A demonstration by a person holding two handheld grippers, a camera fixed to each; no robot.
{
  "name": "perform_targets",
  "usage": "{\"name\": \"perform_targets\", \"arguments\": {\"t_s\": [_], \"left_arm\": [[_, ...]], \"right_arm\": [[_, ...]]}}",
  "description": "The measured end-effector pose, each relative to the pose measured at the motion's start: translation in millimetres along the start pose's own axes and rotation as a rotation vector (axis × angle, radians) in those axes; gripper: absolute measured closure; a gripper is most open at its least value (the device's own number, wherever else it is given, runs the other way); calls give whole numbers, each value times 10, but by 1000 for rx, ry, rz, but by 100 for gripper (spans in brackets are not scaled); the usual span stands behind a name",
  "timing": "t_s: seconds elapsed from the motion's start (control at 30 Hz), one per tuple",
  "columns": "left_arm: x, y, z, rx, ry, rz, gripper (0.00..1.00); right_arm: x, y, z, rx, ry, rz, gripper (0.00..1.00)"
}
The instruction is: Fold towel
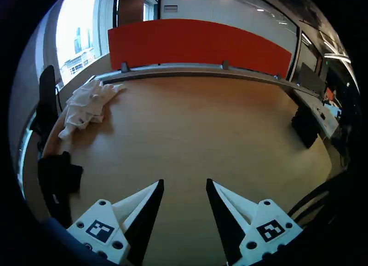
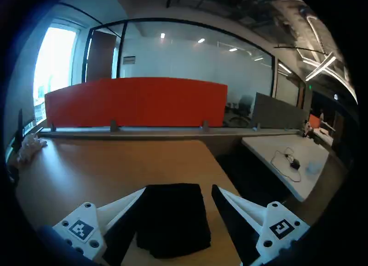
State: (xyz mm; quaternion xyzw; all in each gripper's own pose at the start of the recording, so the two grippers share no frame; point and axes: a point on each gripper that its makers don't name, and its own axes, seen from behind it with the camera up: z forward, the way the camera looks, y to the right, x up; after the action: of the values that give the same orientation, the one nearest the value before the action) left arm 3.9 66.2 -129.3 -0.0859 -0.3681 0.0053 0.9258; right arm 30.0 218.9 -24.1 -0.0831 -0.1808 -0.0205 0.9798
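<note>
A crumpled white towel (image 1: 87,105) lies at the far left of the wooden table (image 1: 198,128), well beyond my left gripper (image 1: 184,181), which is open with bare table between its fingers. In the right gripper view a folded black towel (image 2: 172,220) lies flat on the table (image 2: 115,169) near its right edge. My right gripper (image 2: 178,189) is open, with one finger on each side of the black towel and neither pressing on it. The white towel (image 2: 30,146) appears small at the far left there.
An orange divider (image 1: 198,43) runs along the table's back edge. A dark cloth (image 1: 57,176) hangs at the table's left edge, near a black chair (image 1: 46,100). A black object (image 1: 306,128) stands off the right edge. A white desk (image 2: 294,164) with a cable sits to the right.
</note>
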Motion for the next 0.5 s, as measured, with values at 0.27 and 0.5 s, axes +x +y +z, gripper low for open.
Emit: {"name": "perform_targets", "arguments": {"t_s": [0.27, 0.5], "left_arm": [[106, -7, -25, -3, 49, -10, 33], [249, -44, -40, 12, 102, 5, 33]], "right_arm": [[219, -52, -62, -1, 84, 8, 0], [362, -147, -114, 13, 126, 10, 0]]}}
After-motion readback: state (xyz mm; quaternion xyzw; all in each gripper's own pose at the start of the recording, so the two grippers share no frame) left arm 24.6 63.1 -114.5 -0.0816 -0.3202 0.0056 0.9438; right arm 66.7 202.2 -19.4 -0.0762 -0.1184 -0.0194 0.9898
